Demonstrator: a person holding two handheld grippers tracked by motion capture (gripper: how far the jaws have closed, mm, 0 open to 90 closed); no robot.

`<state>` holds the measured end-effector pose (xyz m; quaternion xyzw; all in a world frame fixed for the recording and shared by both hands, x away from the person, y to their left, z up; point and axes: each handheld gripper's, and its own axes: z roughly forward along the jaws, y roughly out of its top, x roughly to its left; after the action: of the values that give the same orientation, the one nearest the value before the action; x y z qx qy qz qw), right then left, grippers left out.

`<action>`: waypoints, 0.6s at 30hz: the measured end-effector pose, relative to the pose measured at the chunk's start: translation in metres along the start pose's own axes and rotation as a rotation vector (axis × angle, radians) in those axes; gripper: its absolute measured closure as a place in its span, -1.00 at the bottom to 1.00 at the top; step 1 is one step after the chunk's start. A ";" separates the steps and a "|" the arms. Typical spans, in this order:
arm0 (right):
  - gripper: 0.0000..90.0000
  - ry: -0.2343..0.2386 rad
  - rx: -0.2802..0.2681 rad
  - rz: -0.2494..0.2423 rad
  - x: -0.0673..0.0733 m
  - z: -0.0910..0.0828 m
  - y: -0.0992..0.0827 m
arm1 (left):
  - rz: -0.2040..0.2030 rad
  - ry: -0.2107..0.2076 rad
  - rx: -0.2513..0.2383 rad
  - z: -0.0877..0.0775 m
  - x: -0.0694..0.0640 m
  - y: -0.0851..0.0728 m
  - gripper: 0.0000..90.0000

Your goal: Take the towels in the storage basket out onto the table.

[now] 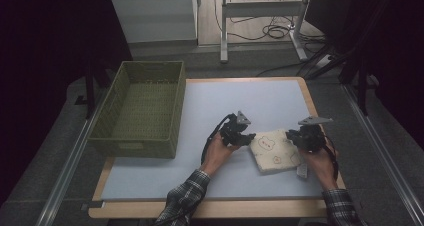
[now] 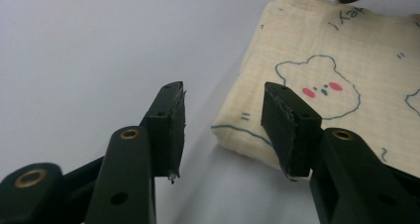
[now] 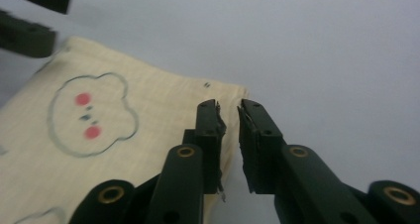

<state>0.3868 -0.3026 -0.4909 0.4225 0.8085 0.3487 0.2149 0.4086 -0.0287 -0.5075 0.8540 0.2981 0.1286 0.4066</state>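
A folded cream cloth (image 1: 273, 151) printed with little bear faces lies flat on the table (image 1: 210, 111), toward its near right part, well apart from the green basket (image 1: 141, 108) that stands at the table's left edge.

The left gripper (image 1: 248, 138) sits just beside the cloth's left edge, held in the left hand (image 1: 218, 151). In the left gripper view its jaws stand apart at a middling width over the bare table, with the cloth's near left corner (image 2: 247, 135) lying just past the right jaw. Nothing is pinched between the pads; the cloth is beside them, not in the gap.

The right gripper (image 1: 292, 136) is at the cloth's right edge, held in the right hand (image 1: 319, 161). In the right gripper view its jaws are drawn narrow, only a slim slit left between the tips, and they hover at the cloth's far right corner (image 3: 233, 92). The left jaw overlaps the cloth's edge, the right jaw stands over bare table. The slit looks empty; whether a pad touches the fabric cannot be told.

A bear face with red cheeks (image 3: 89, 115) shows on the cloth's top, left of the right gripper's jaws. The left gripper's dark tips (image 3: 29, 16) show beyond the cloth's far left corner.
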 end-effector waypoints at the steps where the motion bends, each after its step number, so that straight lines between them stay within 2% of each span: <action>1: 0.65 0.002 -0.005 -0.006 0.003 -0.006 -0.002 | -0.001 -0.002 0.000 -0.001 0.001 0.000 0.19; 4: 0.56 0.014 -0.009 -0.020 0.011 -0.028 -0.011 | -0.015 0.000 -0.005 -0.003 0.003 -0.002 0.21; 8: 0.41 0.023 0.012 -0.025 0.018 -0.046 -0.030 | -0.035 -0.005 0.004 -0.002 0.006 -0.004 0.14; 12: 0.24 0.034 0.032 0.001 0.019 -0.047 -0.045 | -0.045 -0.004 0.027 0.004 0.008 -0.006 0.08; 16: 0.01 0.021 0.071 0.021 0.016 -0.038 -0.054 | -0.057 0.013 0.058 0.014 0.009 -0.010 0.02; 18: -0.04 0.019 0.094 0.022 0.016 -0.032 -0.057 | -0.061 0.017 0.069 0.017 0.011 -0.011 -0.02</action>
<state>0.3269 -0.3244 -0.5128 0.4379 0.8213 0.3166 0.1830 0.4203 -0.0271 -0.5274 0.8569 0.3317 0.1128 0.3781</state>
